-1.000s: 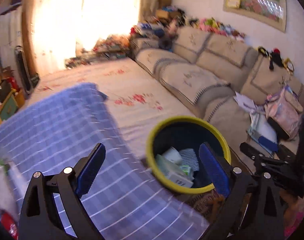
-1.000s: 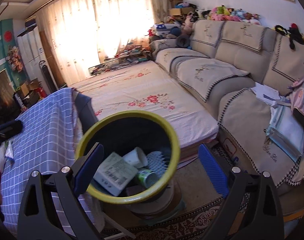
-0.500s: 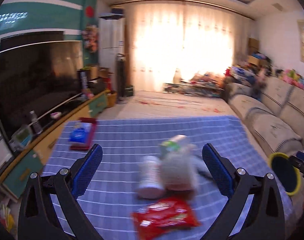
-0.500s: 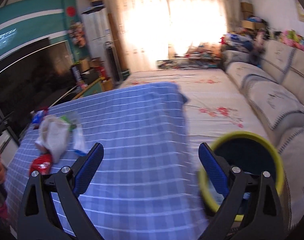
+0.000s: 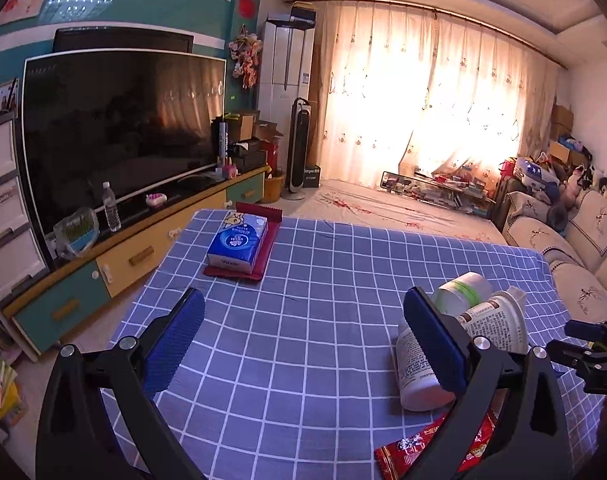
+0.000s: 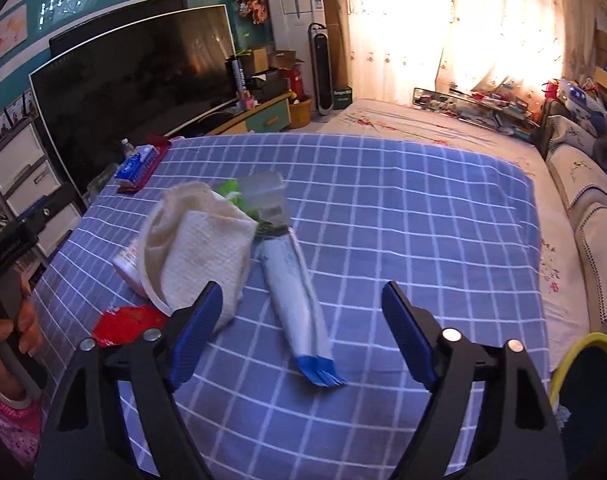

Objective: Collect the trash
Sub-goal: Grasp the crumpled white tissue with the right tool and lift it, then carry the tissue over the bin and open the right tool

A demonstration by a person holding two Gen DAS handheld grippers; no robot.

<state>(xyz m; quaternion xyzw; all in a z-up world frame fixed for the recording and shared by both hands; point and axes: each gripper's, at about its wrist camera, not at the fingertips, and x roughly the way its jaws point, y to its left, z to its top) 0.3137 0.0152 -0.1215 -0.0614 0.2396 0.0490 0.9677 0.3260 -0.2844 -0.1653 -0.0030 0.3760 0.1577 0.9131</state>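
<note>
On the blue checked tablecloth (image 6: 403,216) lies a pile of trash: a crumpled paper towel in a cup (image 6: 195,248), clear plastic packaging (image 6: 263,192), a red wrapper (image 6: 127,322) and a white pouch with a blue end (image 6: 295,292). My right gripper (image 6: 303,332) hovers over the pouch. Its jaws are closing, and the pouch lies between the fingers, untouched by the pads. My left gripper (image 5: 303,340) is open over bare cloth. To its right are a white bottle (image 5: 417,368), a printed cup (image 5: 495,320) and the red wrapper (image 5: 435,444).
The yellow-rimmed bin (image 6: 583,360) stands off the table's right side. A blue tissue pack (image 5: 237,246) on a red tray sits at the far left corner. A TV and cabinet (image 5: 115,128) run along the left, a sofa (image 5: 583,248) along the right. A person's hand (image 6: 19,320) holds the left gripper.
Both grippers have swung from the bin and sofa to the left, and now face the table and its trash. The right gripper's jaws stand narrower than before.
</note>
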